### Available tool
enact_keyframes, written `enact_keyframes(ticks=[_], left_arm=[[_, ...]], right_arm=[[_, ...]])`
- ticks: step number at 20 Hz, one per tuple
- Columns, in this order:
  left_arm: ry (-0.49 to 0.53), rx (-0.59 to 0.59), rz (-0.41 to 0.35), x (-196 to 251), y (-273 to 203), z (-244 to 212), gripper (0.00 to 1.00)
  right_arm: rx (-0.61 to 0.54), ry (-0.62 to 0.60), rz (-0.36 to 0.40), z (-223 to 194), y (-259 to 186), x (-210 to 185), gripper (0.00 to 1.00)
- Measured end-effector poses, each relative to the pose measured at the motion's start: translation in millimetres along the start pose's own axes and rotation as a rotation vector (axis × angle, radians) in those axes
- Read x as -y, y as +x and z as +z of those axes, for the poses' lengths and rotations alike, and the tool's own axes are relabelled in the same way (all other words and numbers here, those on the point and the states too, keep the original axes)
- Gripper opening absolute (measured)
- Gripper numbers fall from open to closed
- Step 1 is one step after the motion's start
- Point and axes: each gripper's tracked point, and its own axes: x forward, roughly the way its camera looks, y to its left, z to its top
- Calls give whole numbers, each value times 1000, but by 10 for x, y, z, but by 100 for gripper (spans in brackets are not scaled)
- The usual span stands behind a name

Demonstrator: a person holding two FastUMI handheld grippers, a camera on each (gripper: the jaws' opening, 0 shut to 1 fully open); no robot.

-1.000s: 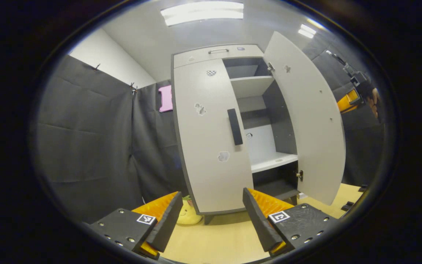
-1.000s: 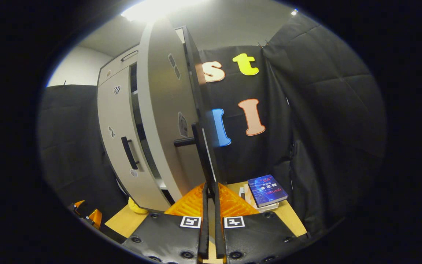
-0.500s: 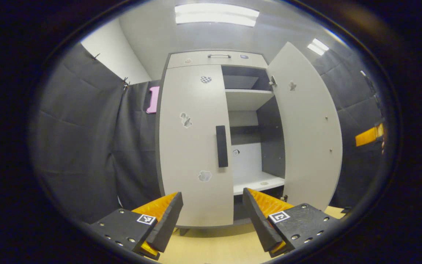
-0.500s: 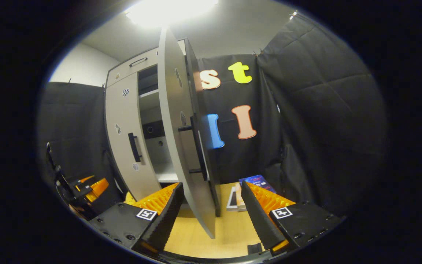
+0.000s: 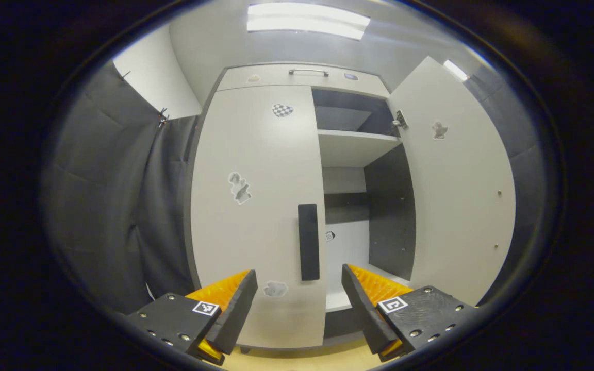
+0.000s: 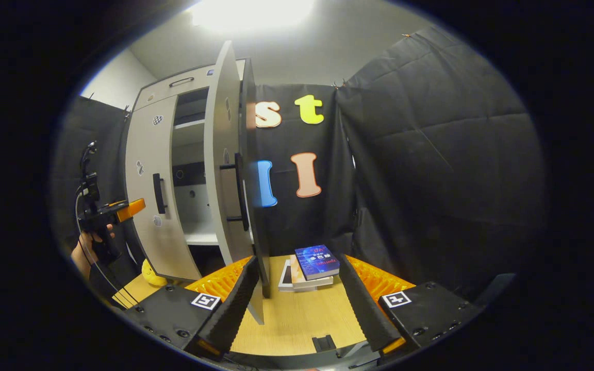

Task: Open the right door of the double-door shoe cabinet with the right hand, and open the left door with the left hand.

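The grey double-door shoe cabinet (image 5: 297,77) stands close ahead in the left gripper view. Its left door (image 5: 256,206) is closed, with a black vertical handle (image 5: 309,242) near its inner edge. The right door (image 5: 457,190) is swung wide, baring shelves (image 5: 353,147). My left gripper (image 5: 299,304) is open, its fingers straddling the space just below the handle, a short way off it. In the right gripper view my right gripper (image 6: 297,309) is open and holds nothing; the right door (image 6: 225,165) stands edge-on before it, its handle (image 6: 240,190) free. The left gripper (image 6: 114,211), held by a hand, shows at far left.
A stack of books (image 6: 312,265) lies on the wooden floor (image 6: 297,319) right of the cabinet. A yellow toy (image 6: 150,273) sits by the cabinet's left foot. Black cloth walls (image 6: 431,180) close in on both sides.
My right gripper let go of the right door's handle, opened and backed away. My left gripper moved closer to the cabinet, squaring up on the left door's handle.
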Motion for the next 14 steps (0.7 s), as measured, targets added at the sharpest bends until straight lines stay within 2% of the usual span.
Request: enact_keyframes(ticks=[3, 6, 12, 14], left_arm=[[11, -32, -12, 38, 367, -59, 95], [4, -59, 0, 9, 717, -91, 97], [-37, -51, -4, -17, 1005, -4, 94], [-61, -65, -6, -9, 1062, -52, 81]], right_arm=[[-23, -5, -30, -92, -6, 94, 98], [-44, -17, -60, -175, 26, 171, 98], [-73, -18, -80, -276, 120, 209, 98], [-67, -30, -89, -262, 150, 226, 98]])
